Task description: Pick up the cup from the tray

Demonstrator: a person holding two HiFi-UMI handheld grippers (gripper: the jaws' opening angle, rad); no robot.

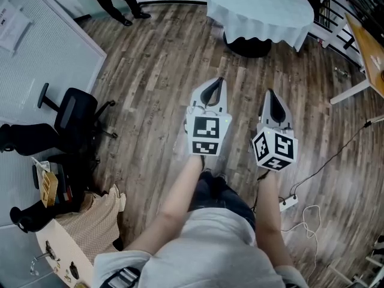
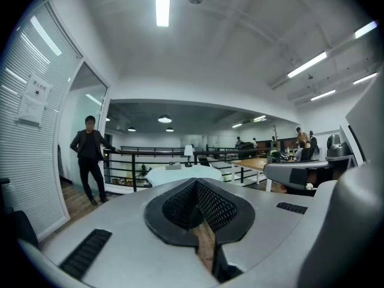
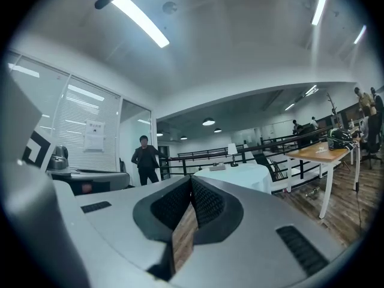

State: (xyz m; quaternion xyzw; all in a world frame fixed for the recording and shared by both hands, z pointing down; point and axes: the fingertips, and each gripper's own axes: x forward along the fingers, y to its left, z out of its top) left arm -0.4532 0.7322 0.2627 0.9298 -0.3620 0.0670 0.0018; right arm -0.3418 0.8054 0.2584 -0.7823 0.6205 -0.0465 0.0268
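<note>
The grey left gripper and the grey right gripper are side by side above the wooden plank floor. The round white-clothed table stands ahead of them. The black office chair is at their left, and the white power strip lies behind the right one.

Open-plan office here: swivel chair, blinds on glass partitions, desks, ceiling strip lights.

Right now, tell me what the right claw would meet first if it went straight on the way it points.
Nothing near: the right claw, shut and empty, points across wood floor. First roughly in line is the white-clothed round table, slightly right of its aim; depth is unclear, so it might miss.
</note>
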